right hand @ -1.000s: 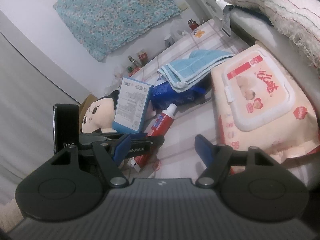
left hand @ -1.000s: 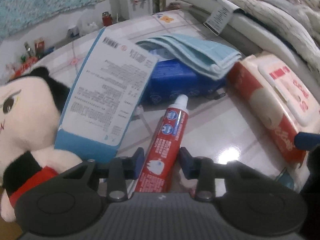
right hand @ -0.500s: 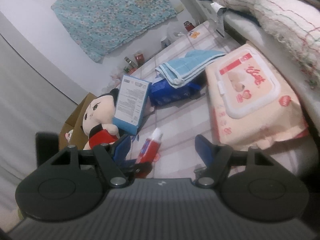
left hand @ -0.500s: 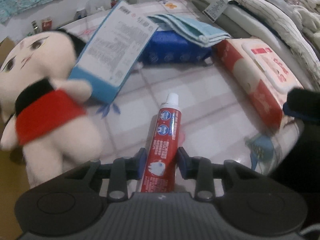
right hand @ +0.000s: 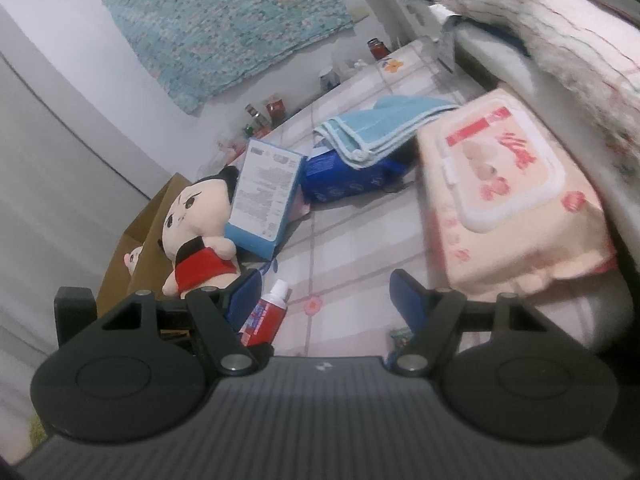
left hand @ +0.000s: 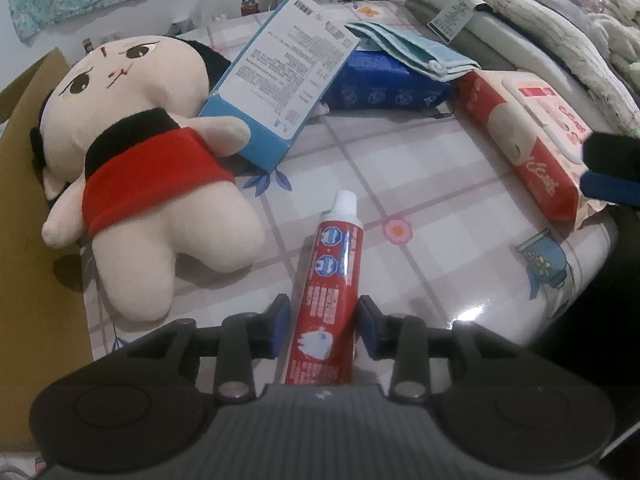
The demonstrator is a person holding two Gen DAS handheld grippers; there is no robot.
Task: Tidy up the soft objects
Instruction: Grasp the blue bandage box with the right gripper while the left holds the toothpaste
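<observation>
The left gripper (left hand: 322,328) has the red toothpaste tube with the white cap (left hand: 330,300) between its blue pads at the bottom centre of the left wrist view. The jaws have just been opening a little, and there looks to be a sliver of gap on each side, so whether the tube is pinched or only loosely cradled, I cannot tell. Its cap points up the frame over the checked, flower-printed tablecloth (left hand: 420,184).

At left lies the cream plush doll in a red top (left hand: 152,184), a blue-and-white printed carton (left hand: 280,84) leaning on it. The pink-and-red wet-wipes pack (left hand: 532,128) sits at the right edge.

The right gripper (right hand: 324,296) hangs with its fingers spread wide, nothing between them.

I'd judge the tube is being carried or set down. The next move calls for settling it clear of the doll, perhaps toward the brown cardboard box (left hand: 24,160) at far left.
</observation>
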